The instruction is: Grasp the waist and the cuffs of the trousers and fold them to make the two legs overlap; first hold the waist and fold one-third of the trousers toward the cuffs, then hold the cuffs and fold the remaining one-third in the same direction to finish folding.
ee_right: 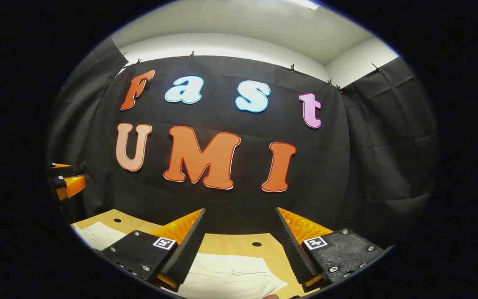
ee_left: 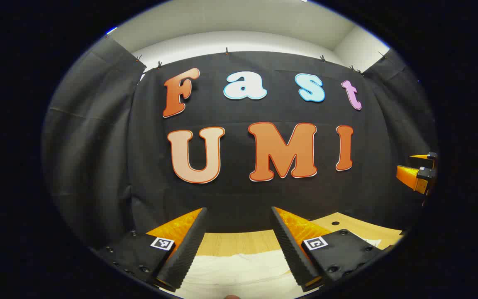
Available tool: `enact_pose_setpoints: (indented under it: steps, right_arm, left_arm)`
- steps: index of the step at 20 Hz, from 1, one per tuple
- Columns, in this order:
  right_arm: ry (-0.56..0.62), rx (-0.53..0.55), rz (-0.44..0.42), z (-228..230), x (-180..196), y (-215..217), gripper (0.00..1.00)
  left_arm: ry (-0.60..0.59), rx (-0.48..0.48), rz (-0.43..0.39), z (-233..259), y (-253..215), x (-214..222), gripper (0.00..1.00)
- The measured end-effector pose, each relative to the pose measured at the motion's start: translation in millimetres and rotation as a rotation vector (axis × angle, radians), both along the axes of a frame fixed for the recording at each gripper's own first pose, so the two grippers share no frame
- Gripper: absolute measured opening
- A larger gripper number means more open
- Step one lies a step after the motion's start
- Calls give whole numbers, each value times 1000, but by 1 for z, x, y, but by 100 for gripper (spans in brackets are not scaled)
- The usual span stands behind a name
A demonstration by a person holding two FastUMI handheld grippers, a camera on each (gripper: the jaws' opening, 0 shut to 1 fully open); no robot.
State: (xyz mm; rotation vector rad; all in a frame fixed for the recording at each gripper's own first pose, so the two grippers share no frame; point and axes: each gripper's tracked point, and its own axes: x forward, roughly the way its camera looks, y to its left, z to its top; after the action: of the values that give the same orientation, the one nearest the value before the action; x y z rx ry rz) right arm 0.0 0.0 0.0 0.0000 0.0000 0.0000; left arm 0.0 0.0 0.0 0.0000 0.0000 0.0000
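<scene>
Left gripper (ee_left: pixel 239 214): held above the table, its two fingers spread wide with nothing between them, pointing toward the black booth wall (ee_left: pixel 239 195).
Right gripper (ee_right: pixel 240 214): raised likewise, fingers standing wide apart and empty, aimed at the same wall.
Trousers (ee_left: pixel 239 270): white cloth lying flat on the wooden table, seen below and between the left gripper's fingers in the left gripper view; in the right gripper view the pale fabric (ee_right: pixel 230 274) lies under the right gripper, with creases and a fold edge visible near its fingers, and another part shows at the lower left, beside that gripper's body.
Table (ee_left: pixel 239 243): light wood, with small dark round holes in its top; it reaches back to the foot of the wall.
Other gripper in each view: the right gripper shows at the right edge of the left gripper view, off the table's side; the left gripper (ee_right: pixel 67 182) shows at the left edge of the right gripper view. The two are well apart.
Contact: neither gripper touches the trousers.
</scene>
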Motion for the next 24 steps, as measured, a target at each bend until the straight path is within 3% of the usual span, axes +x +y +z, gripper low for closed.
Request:
enact_pose_setpoints:
  steps: [4, 16, 22, 24]
  right_arm:
    - [23, 5, 35, -11, 0, 2, 96]
    - [55, 3, 29, -24, 2, -7, 96]
    - [97, 16, 27, -33, 1, 10, 97]
    - [150, 26, 66, -45, -3, 27, 98]
  left_arm:
    - [-4, 14, 20, 0, -6, -4, 98]
    - [-25, 51, 48, 6, -6, -16, 98]
    - [-16, 46, 50, -2, 14, -15, 99]
    - [-6, 37, 57, -10, 24, -11, 100]
